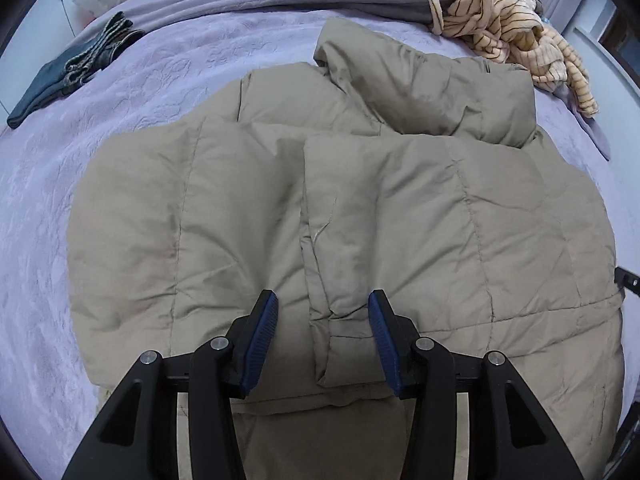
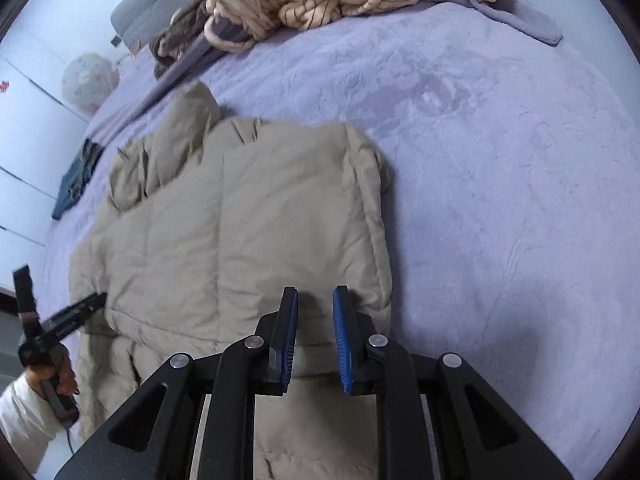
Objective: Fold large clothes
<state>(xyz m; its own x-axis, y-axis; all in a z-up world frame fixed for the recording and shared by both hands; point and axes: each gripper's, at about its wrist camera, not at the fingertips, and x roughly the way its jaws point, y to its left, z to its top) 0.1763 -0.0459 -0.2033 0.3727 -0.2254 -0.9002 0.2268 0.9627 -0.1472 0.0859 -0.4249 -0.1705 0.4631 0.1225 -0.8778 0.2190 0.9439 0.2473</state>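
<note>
A beige puffer jacket lies flat on the lilac bedspread with its sleeves folded in over the body. My left gripper hangs open just above the near hem, and a folded sleeve cuff lies below the gap, untouched by the pads. In the right wrist view the jacket runs away to the left. My right gripper hovers over its near right hem corner, jaws a narrow gap apart with flat fabric showing through and no fold pinched. A hand holds the left gripper at the jacket's far side.
A striped cream garment and brown clothes are heaped at the head of the bed, on a grey blanket. Dark folded jeans lie at the left. Bare bedspread stretches right of the jacket. White cupboards stand beyond the bed.
</note>
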